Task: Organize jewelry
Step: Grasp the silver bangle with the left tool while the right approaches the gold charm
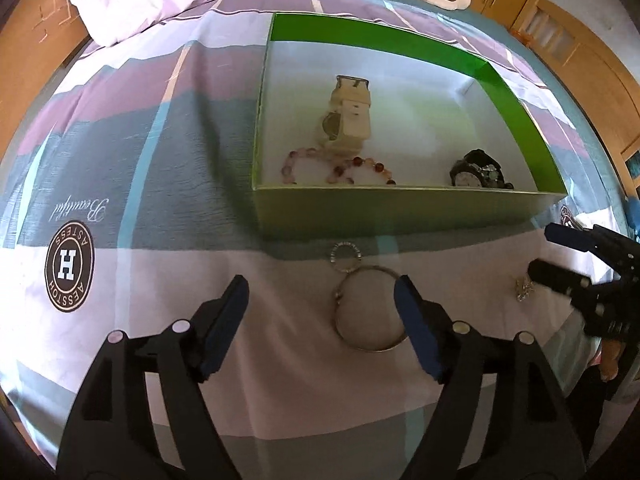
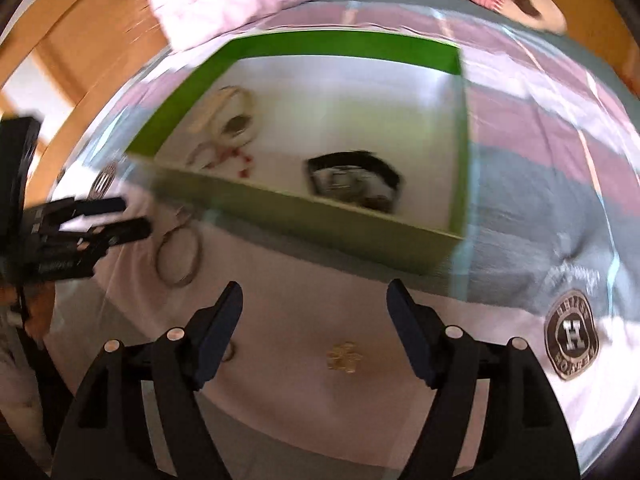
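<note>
Left wrist view: the left gripper point(image 1: 320, 312) hangs over a striped grey, pink and white bedsheet point(image 1: 160, 128), jaws spread wide and gripping nothing. A thin silver metal bangle point(image 1: 362, 344) lies flat between the fingertips, nearer the right-hand one, with a small sparkling ring point(image 1: 345, 256) touching its far edge. Beyond both sits the shallow green cardboard box point(image 1: 400, 212), already holding a cream strap watch point(image 1: 348, 116), a string of reddish beads point(image 1: 340, 168) and a black watch point(image 1: 478, 170). The right gripper point(image 1: 552, 256) shows at the right edge, a small silvery trinket point(image 1: 524, 290) beside it.

Right wrist view, blurred: the right gripper point(image 2: 314, 320) is likewise open and empty above a small gold-coloured charm point(image 2: 344, 356) lying between its fingertips. The green box point(image 2: 320, 224) lies ahead, the bangle point(image 2: 178, 256) off left near the left gripper point(image 2: 128, 216).

To do the pickup well, each gripper should likely centre over its piece, settle low against the soft sheet, and close gently so thin metal is pinched without bunching fabric or sliding away.
</note>
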`<state>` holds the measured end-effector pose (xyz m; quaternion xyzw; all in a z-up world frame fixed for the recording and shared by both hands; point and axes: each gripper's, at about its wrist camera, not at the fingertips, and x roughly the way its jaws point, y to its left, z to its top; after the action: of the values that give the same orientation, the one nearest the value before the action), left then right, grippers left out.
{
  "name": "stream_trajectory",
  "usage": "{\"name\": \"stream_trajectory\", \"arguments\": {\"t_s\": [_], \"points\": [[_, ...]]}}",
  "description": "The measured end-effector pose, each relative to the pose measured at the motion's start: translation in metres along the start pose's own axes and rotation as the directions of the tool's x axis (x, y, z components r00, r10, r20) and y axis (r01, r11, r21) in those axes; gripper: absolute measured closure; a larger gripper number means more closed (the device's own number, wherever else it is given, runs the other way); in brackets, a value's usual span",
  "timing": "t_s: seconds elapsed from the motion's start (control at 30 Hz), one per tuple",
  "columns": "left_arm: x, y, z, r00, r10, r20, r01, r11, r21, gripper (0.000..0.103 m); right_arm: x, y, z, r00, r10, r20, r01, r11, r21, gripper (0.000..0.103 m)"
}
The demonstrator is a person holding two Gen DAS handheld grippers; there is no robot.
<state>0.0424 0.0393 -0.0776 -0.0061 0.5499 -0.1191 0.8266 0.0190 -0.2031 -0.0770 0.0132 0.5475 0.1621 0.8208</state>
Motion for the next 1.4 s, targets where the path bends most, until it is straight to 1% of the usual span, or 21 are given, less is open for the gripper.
{"name": "stream_trajectory", "arguments": {"t_s": [0.07, 0.13, 0.23, 0.3, 0.33, 0.37, 0.4, 0.43, 0.47, 0.53, 0.63, 0.7, 0.73, 0.77, 0.8, 0.83, 0.87, 0.97, 1.03, 1.27, 1.4], "points": [[0.002, -0.005, -0.001, 1.000, 0.005, -0.006, -0.005, 1.000, 0.020, 0.026, 0.000, -0.005, -0.001, 0.999, -0.044, -0.032, 0.043, 0.999, -0.013, 0.028], [0.004, -0.010, -0.002, 1.000, 0.010, -0.012, -0.009, 0.999, 0.045, 0.026, 0.001, -0.002, -0.008, 0.989, -0.114, -0.097, 0.100, 0.986, -0.137, 0.027], [0.007, -0.018, -0.003, 0.999, 0.031, -0.020, -0.029, 0.997, 0.078, 0.025, 0.004, 0.000, -0.020, 0.982, -0.110, -0.155, 0.076, 0.975, -0.211, 0.027], [0.009, -0.021, -0.004, 0.999, 0.036, -0.022, -0.034, 0.995, 0.091, 0.025, 0.006, 0.002, -0.029, 0.981, -0.104, -0.166, 0.062, 0.969, -0.239, 0.028], [0.009, -0.022, -0.004, 0.999, 0.035, -0.023, -0.033, 0.995, 0.093, 0.024, 0.007, 0.004, -0.033, 0.981, -0.097, -0.168, 0.053, 0.966, -0.252, 0.032], [0.010, -0.023, -0.004, 0.999, 0.035, -0.023, -0.033, 0.995, 0.096, 0.024, 0.009, 0.005, -0.035, 0.980, -0.092, -0.174, 0.045, 0.965, -0.256, 0.045], [0.010, -0.023, -0.004, 0.999, 0.037, -0.024, -0.034, 0.995, 0.097, 0.023, 0.011, 0.007, -0.036, 0.979, -0.088, -0.184, 0.038, 0.965, -0.259, 0.053], [0.011, -0.024, -0.004, 0.999, 0.039, -0.026, -0.036, 0.994, 0.099, 0.023, 0.015, 0.008, -0.037, 0.978, -0.095, -0.186, 0.043, 0.964, -0.263, 0.065], [0.013, -0.024, -0.005, 0.999, 0.041, -0.029, -0.038, 0.994, 0.102, 0.023, 0.017, 0.007, -0.037, 0.978, -0.107, -0.179, 0.056, 0.962, -0.266, 0.071], [0.015, -0.026, -0.005, 0.998, 0.044, -0.034, -0.040, 0.993, 0.107, 0.023, 0.021, 0.007, -0.035, 0.981, -0.111, -0.156, 0.069, 0.964, -0.256, 0.080], [0.017, -0.029, -0.006, 0.998, 0.042, -0.041, -0.037, 0.992, 0.119, 0.023, 0.021, 0.009, -0.030, 0.989, -0.114, -0.095, 0.089, 0.968, -0.235, 0.082], [0.018, -0.031, -0.007, 0.998, 0.036, -0.044, -0.030, 0.991, 0.127, 0.023, 0.016, 0.006, -0.022, 0.996, -0.087, -0.031, 0.081, 0.981, -0.178, 0.082], [0.019, -0.033, -0.008, 0.998, 0.029, -0.047, -0.022, 0.991, 0.136, 0.022, 0.012, 0.003, -0.019, 0.999, -0.046, 0.003, 0.046, 0.990, -0.136, 0.082], [0.019, -0.034, -0.008, 0.998, 0.025, -0.049, -0.017, 0.990, 0.142, 0.022, 0.009, 0.001, -0.016, 1.000, -0.009, 0.013, 0.010, 0.994, -0.111, 0.078], [0.019, -0.037, -0.009, 0.999, 0.020, -0.051, -0.012, 0.989, 0.150, 0.021, 0.009, 0.001, -0.013, 1.000, 0.017, 0.003, -0.017, 0.995, -0.098, 0.071], [0.020, -0.040, -0.010, 0.998, 0.014, -0.054, -0.005, 0.987, 0.160, 0.021, 0.009, 0.000, -0.013, 1.000, 0.027, -0.014, -0.029, 0.996, -0.083, 0.051], [0.021, -0.042, -0.012, 0.998, 0.011, -0.057, -0.001, 0.986, 0.169, 0.021, 0.009, -0.001, -0.013, 1.000, 0.021, -0.013, -0.022, 0.997, -0.075, 0.040], [0.025, -0.050, -0.016, 0.998, 0.014, -0.068, 0.000, 0.979, 0.203, 0.020, 0.011, -0.001, -0.012, 1.000, -0.002, -0.014, 0.002, 0.998, -0.067, 0.040], [0.029, -0.053, -0.017, 0.997, 0.027, -0.077, -0.010, 0.976, 0.216, 0.019, 0.009, -0.006, -0.011, 1.000, -0.009, -0.012, 0.009, 0.999, -0.034, 0.040], [0.040, -0.054, -0.020, 0.992, 0.067, -0.109, -0.040, 0.973, 0.227, 0.017, 0.003, -0.048, -0.005, 0.999, -0.040, -0.015, 0.042, 0.983, 0.181, 0.039], [0.042, -0.055, -0.020, 0.990, 0.079, -0.115, -0.051, 0.972, 0.230, 0.016, 0.005, -0.056, -0.008, 0.999, -0.032, -0.036, 0.039, 0.975, 0.218, 0.039]]}}
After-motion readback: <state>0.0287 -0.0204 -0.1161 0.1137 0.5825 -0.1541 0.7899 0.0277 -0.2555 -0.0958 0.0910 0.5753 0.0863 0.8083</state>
